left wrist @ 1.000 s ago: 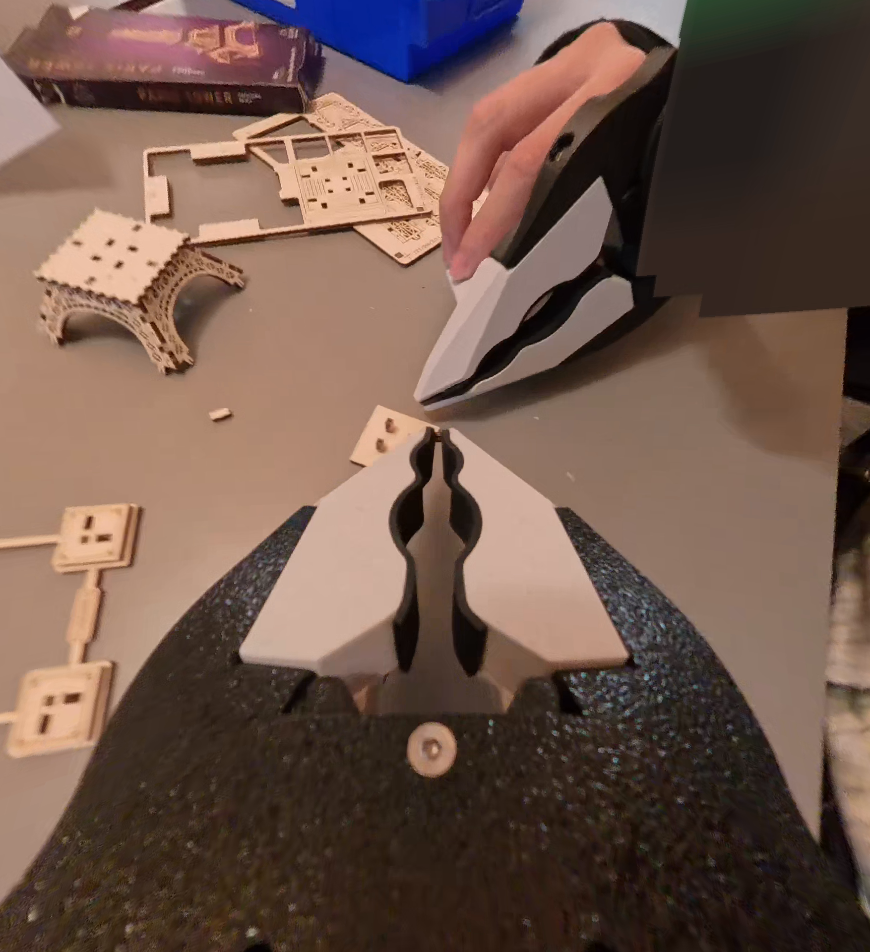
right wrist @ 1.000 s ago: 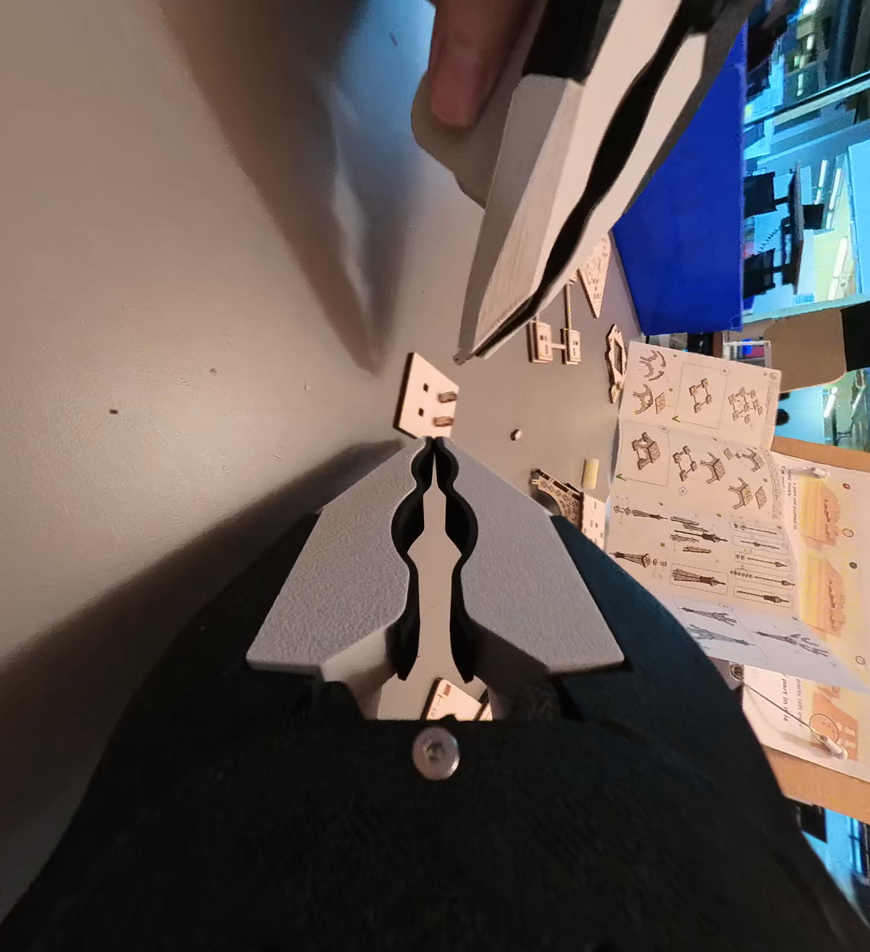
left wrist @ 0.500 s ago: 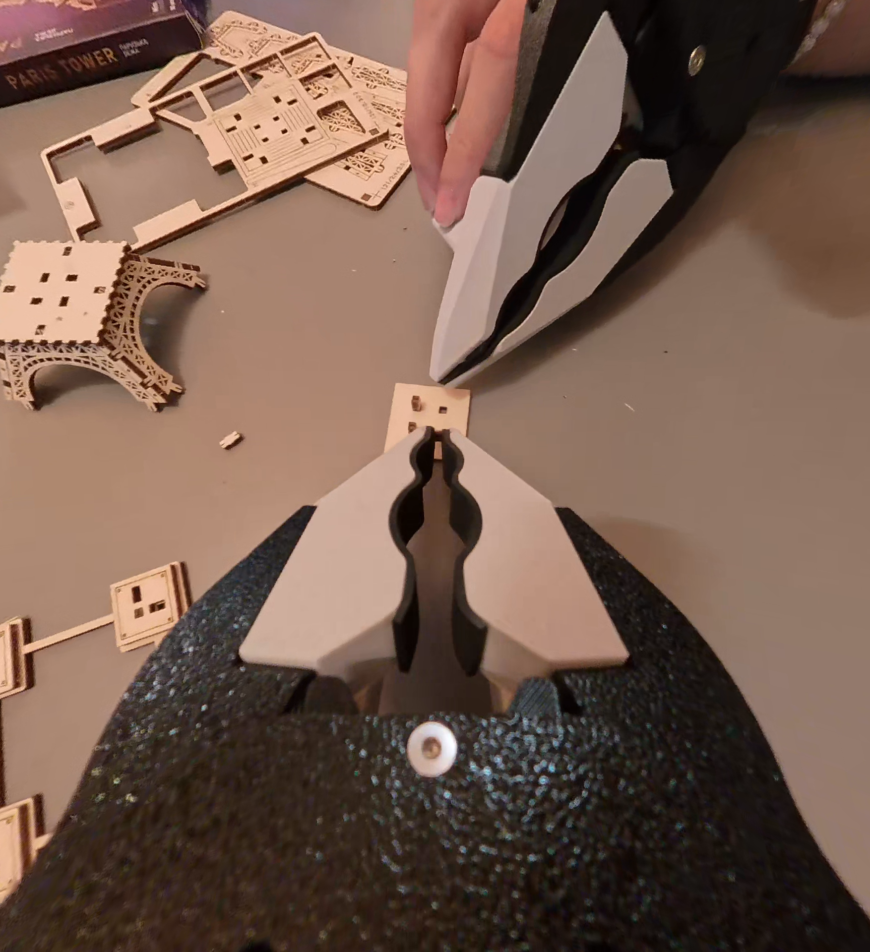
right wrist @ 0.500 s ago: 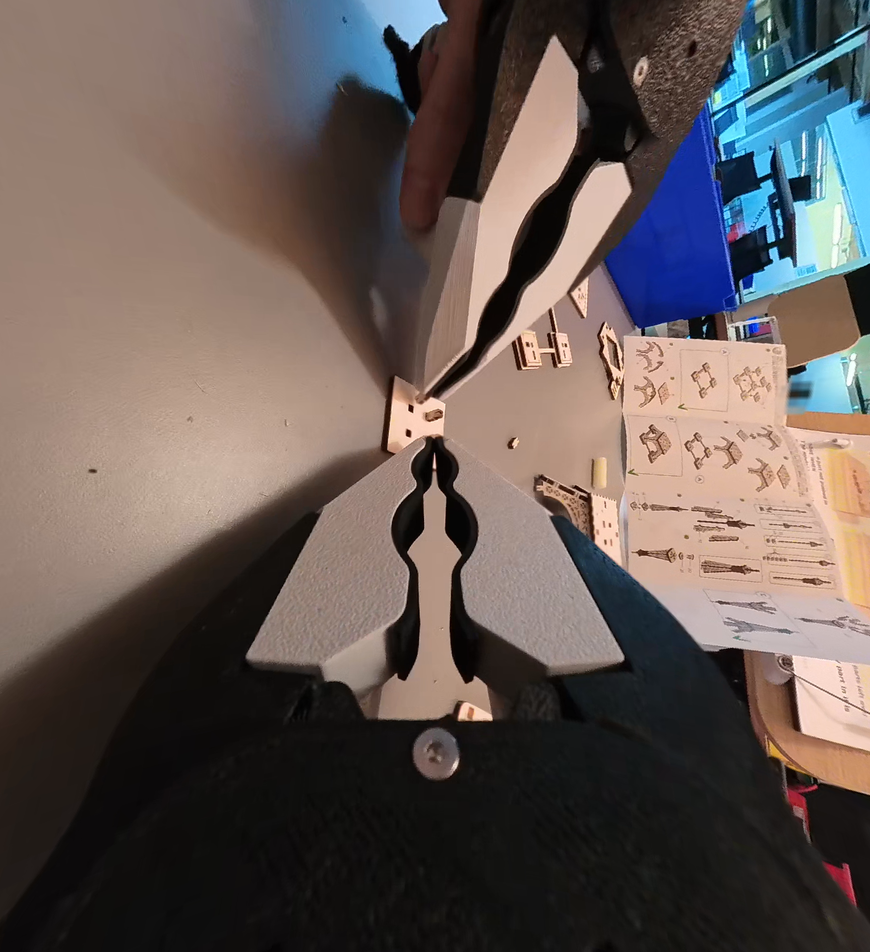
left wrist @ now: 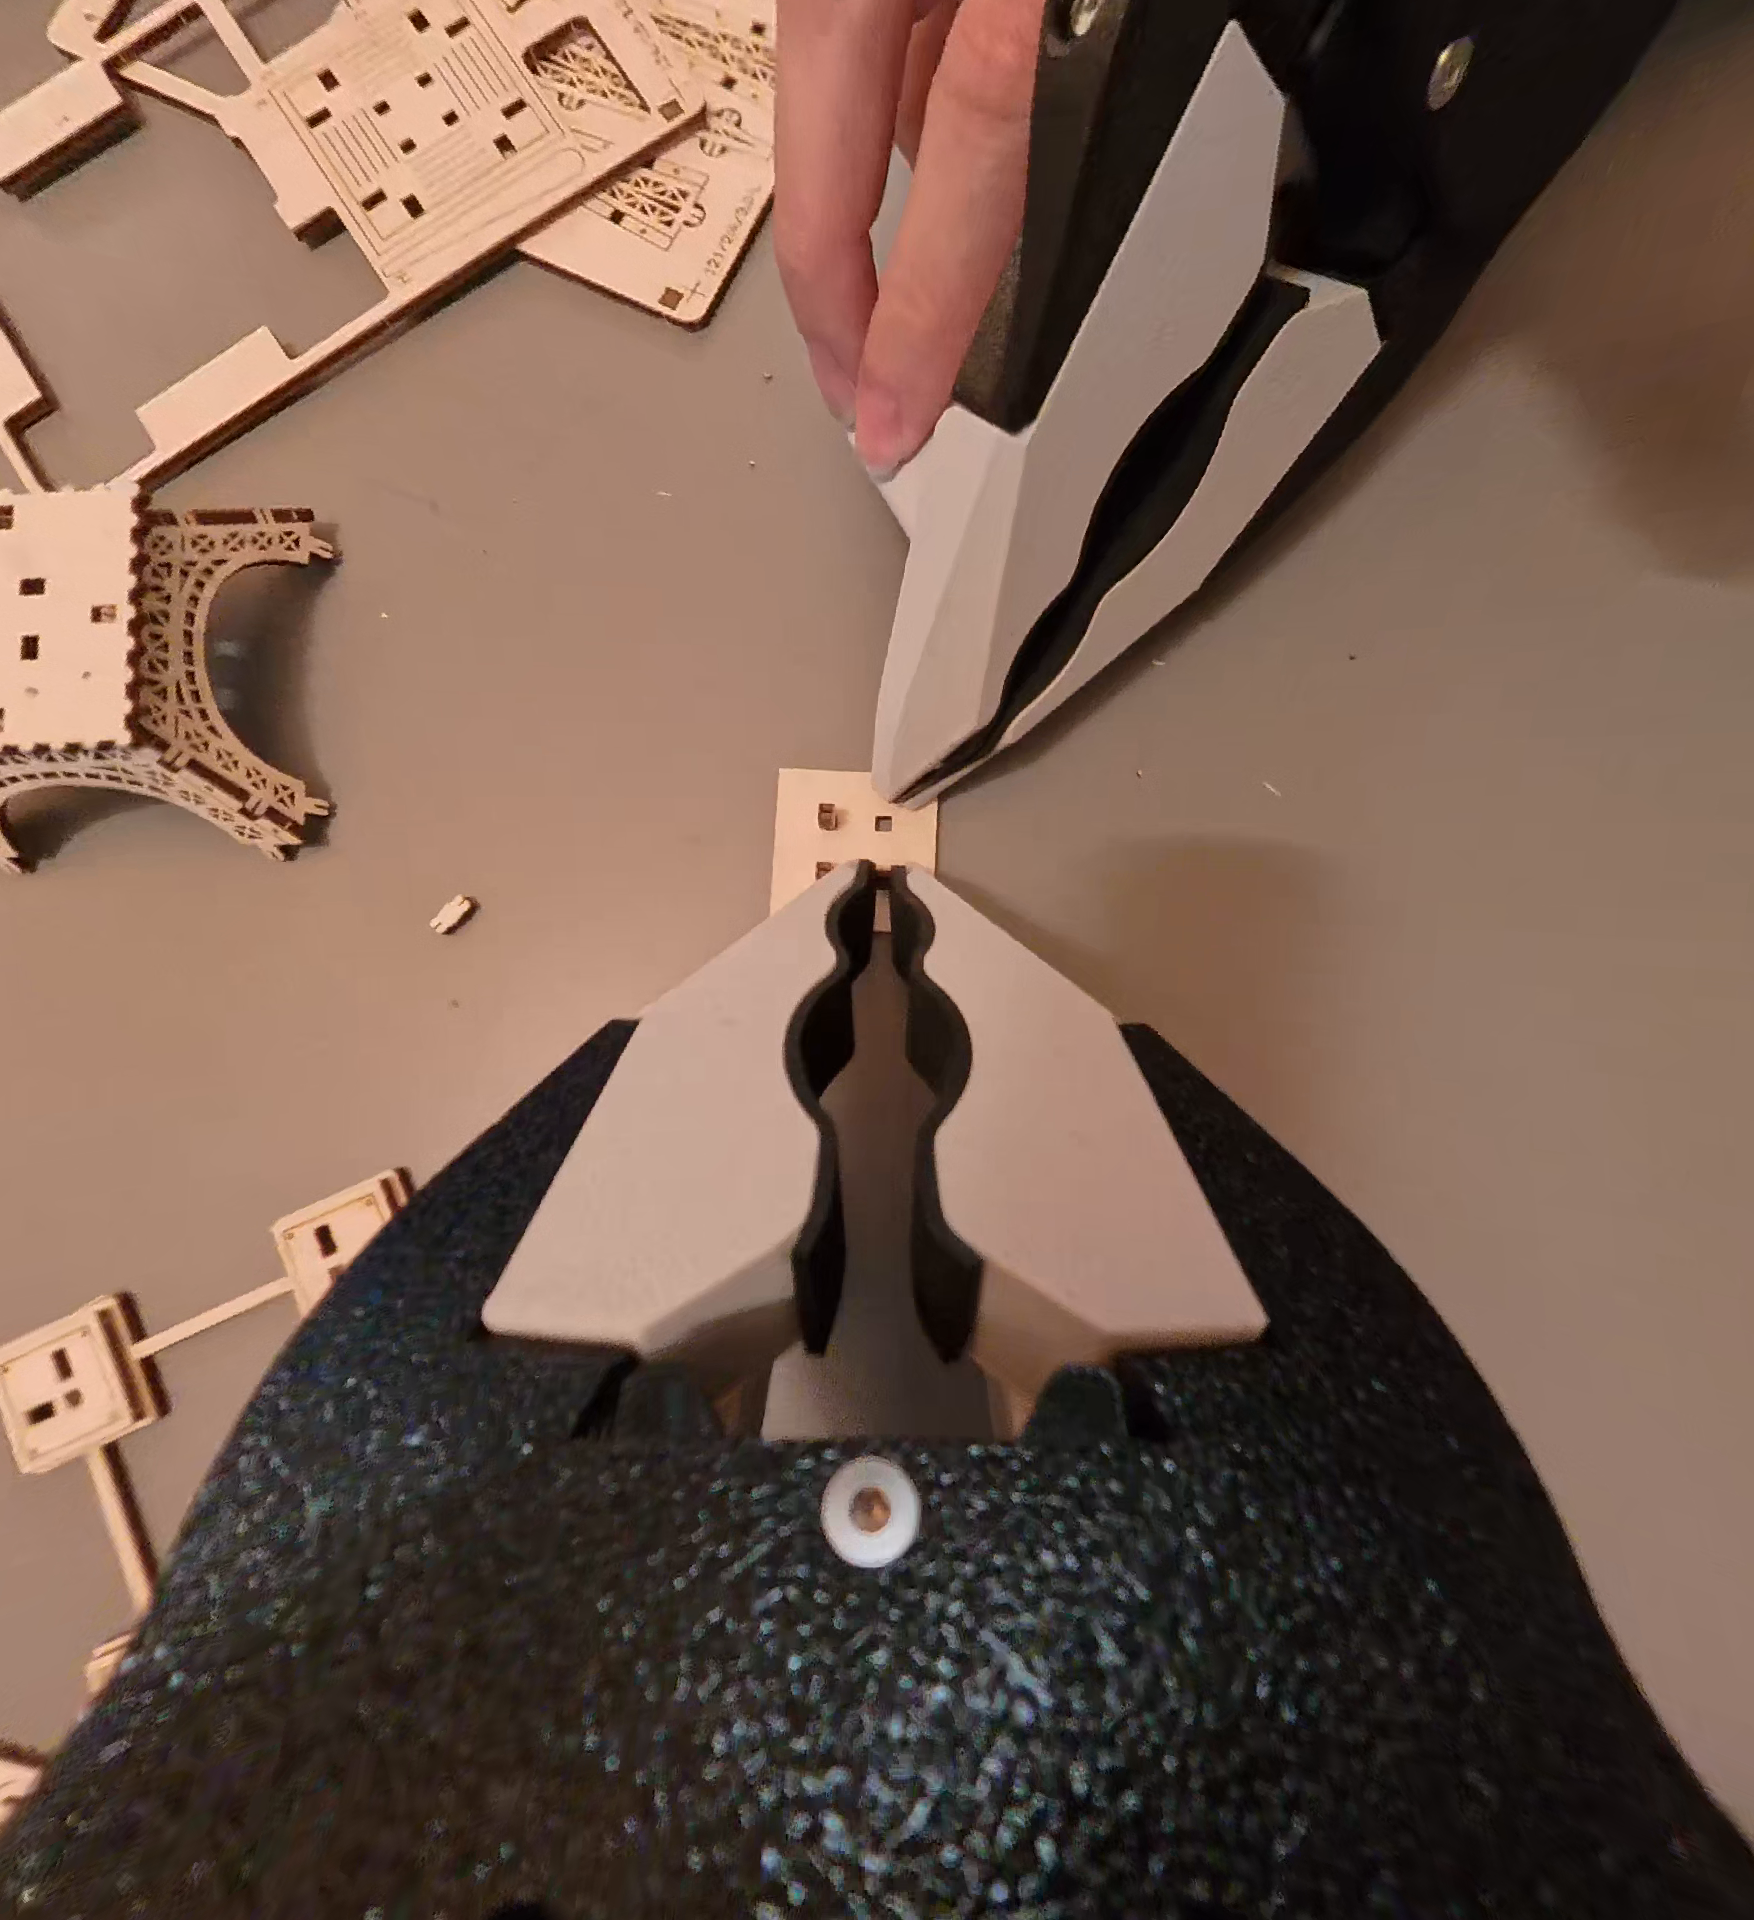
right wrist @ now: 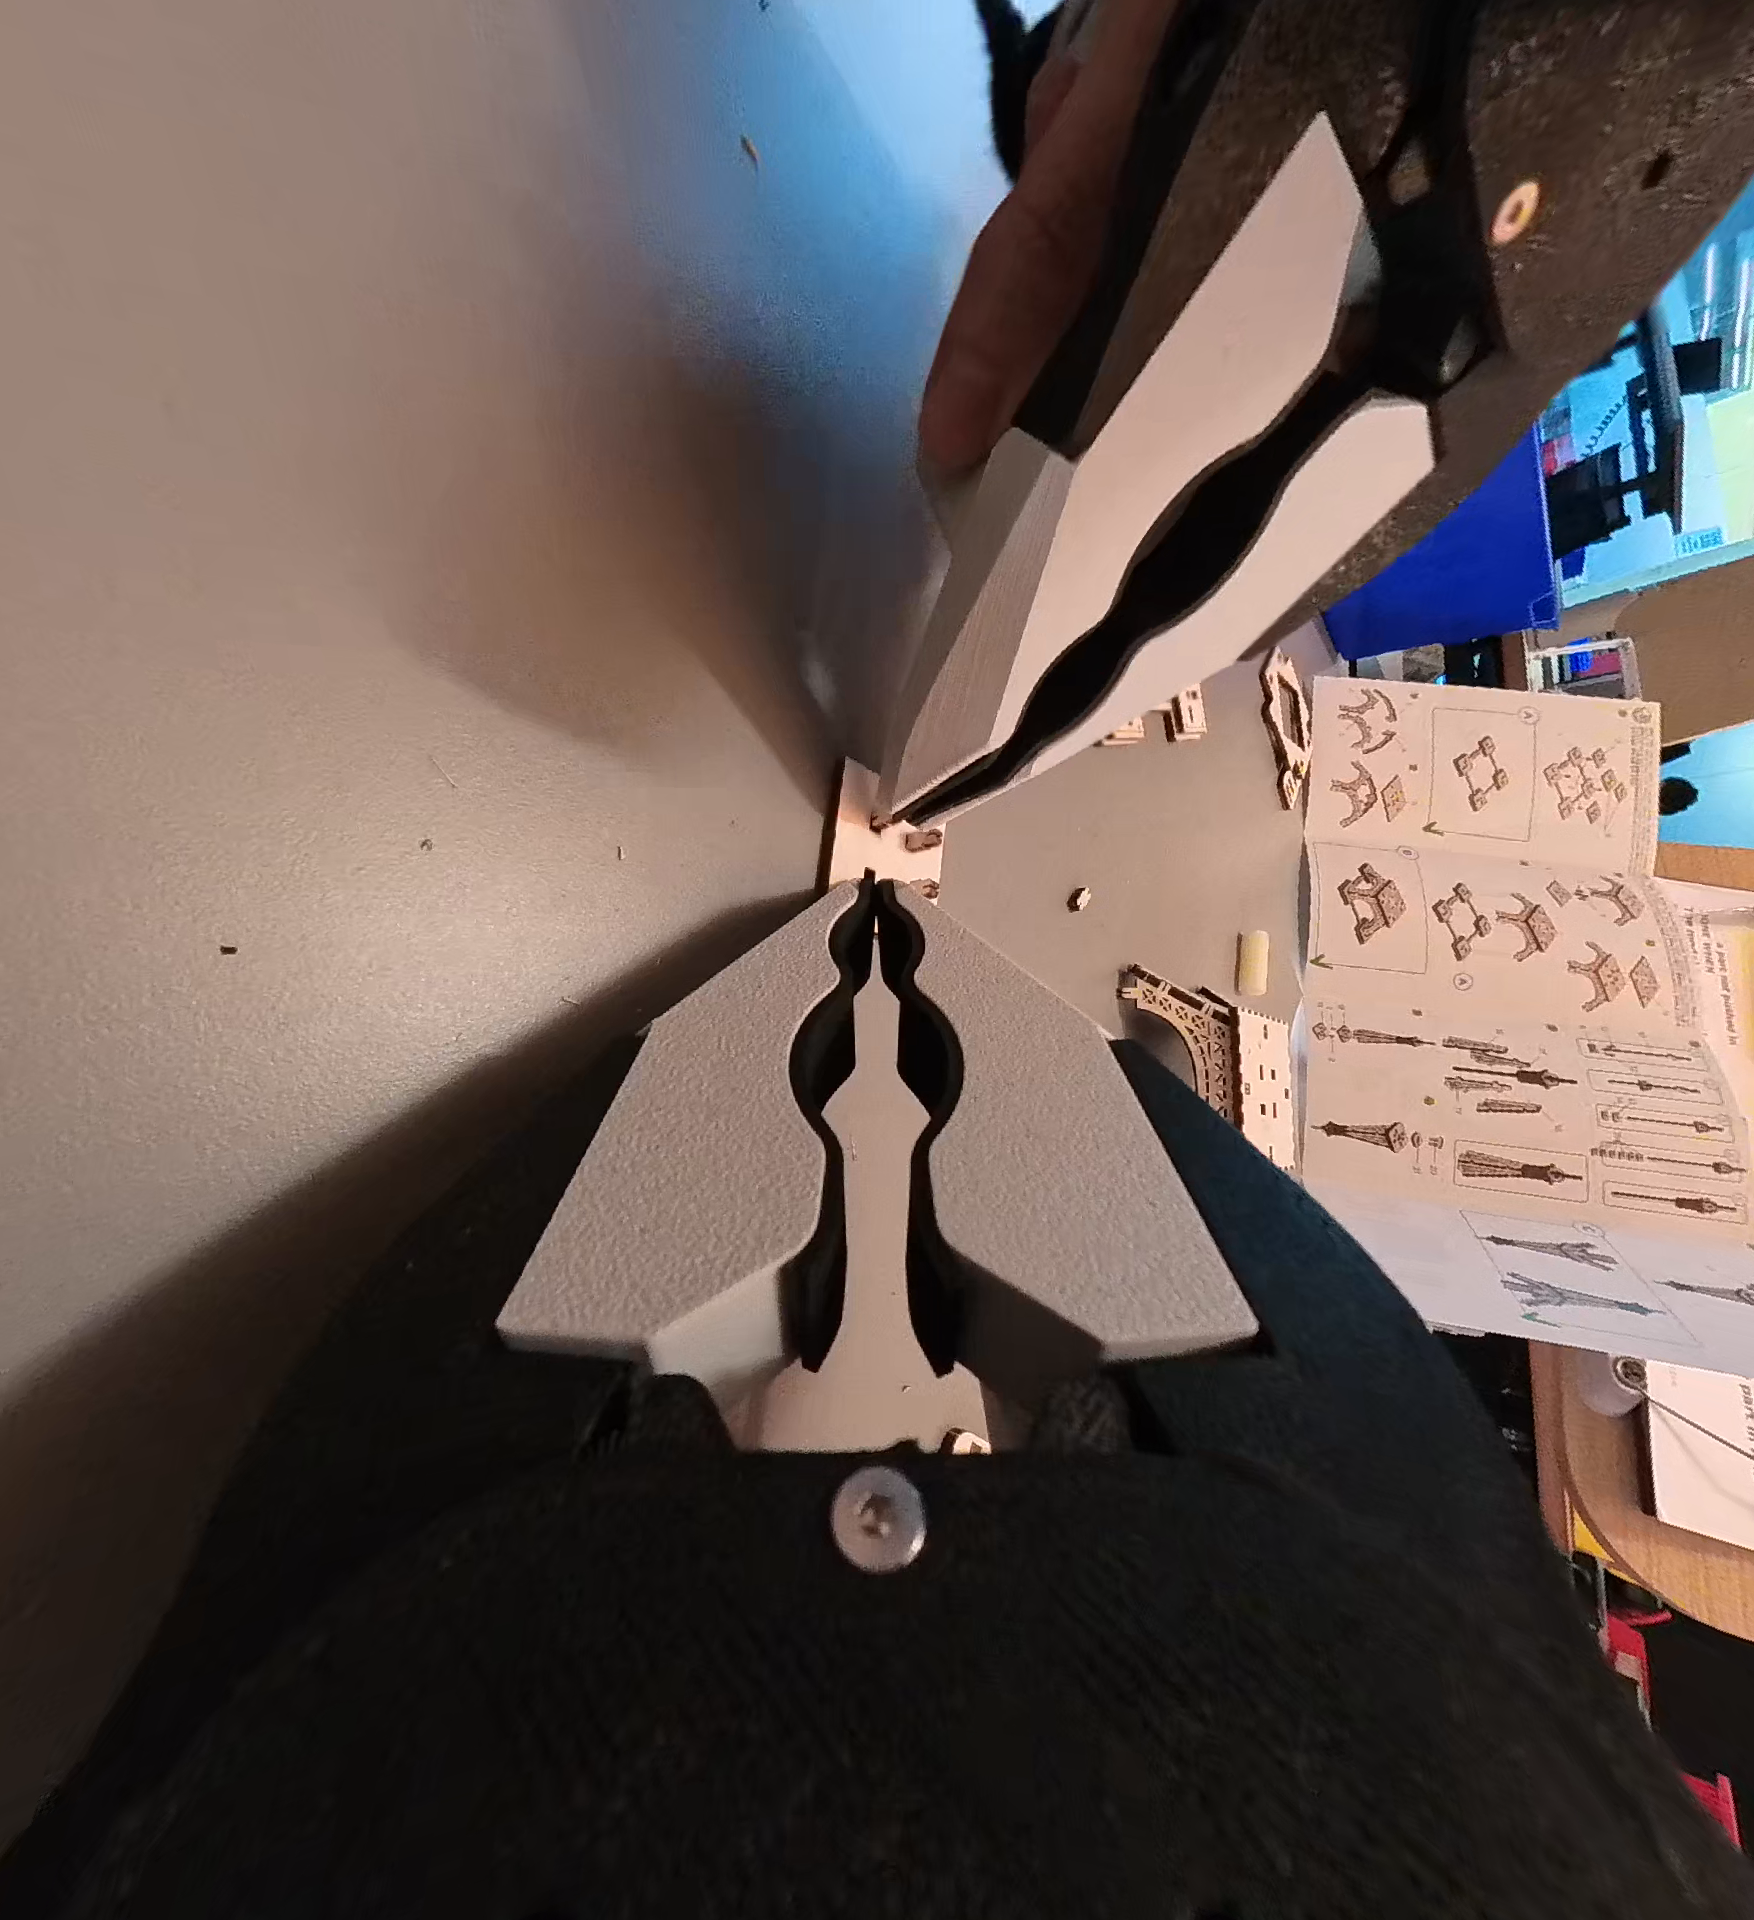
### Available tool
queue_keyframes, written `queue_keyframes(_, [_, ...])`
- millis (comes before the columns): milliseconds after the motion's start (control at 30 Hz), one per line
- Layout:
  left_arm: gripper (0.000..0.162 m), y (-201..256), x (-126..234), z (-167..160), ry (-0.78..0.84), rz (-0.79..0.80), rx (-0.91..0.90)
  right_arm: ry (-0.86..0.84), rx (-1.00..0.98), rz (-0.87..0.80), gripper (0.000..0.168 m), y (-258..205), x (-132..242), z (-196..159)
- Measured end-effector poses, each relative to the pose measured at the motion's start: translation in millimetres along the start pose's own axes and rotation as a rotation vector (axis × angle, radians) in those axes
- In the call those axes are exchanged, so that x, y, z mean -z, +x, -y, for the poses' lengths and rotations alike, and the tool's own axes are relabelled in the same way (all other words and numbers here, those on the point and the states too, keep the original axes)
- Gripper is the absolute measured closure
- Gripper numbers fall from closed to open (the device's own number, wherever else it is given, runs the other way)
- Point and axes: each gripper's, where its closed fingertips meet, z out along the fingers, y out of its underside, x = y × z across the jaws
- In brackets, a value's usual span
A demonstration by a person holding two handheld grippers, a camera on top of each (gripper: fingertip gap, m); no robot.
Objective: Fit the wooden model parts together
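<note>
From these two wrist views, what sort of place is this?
Probably a shared workshop or lab bench: a grey table strewn with laser-cut wooden kit sheets, a printed instruction sheet, and desks and chairs behind.

Left gripper (left wrist: 881,883): black housing, rough speckled plastic with faint glitter; pale grey fingers (left wrist: 686,1122), matt, finely textured; pale screw head, dull. Right gripper (right wrist: 873,894): same grained black plastic, grey matt fingers (right wrist: 1039,1153), bright metal screw. Small square plate (left wrist: 857,826): thin light wood, smooth, laser-cut with dark burnt edges. Arched tower base (left wrist: 114,675) and part sheets (left wrist: 416,135): same pale plywood, matt. Table (left wrist: 1372,935): grey, smooth, matt. Instruction leaflet (right wrist: 1517,997): printed paper, slightly glossy.
</note>
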Motion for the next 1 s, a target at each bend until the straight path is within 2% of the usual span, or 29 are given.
queue_keyframes(167, [0.162, -0.2, -1.2, 0.6, -0.091, 0.005, -0.086, -0.001, -0.002, 0.001, 0.168, -1.0, -0.7, 1.1])
queue_keyframes(533, [0.161, 1.0, -1.2, 0.1, -0.155, 0.026, -0.145, 0.001, -0.022, 0.007, 0.168, -1.8, -1.7, 1.3])
queue_keyframes(1000, [0.161, 0.9, -1.1, -0.6, -0.275, 0.003, -0.096, 0.011, -0.051, 0.015, 0.168, 0.0, -2.9, -2.3])
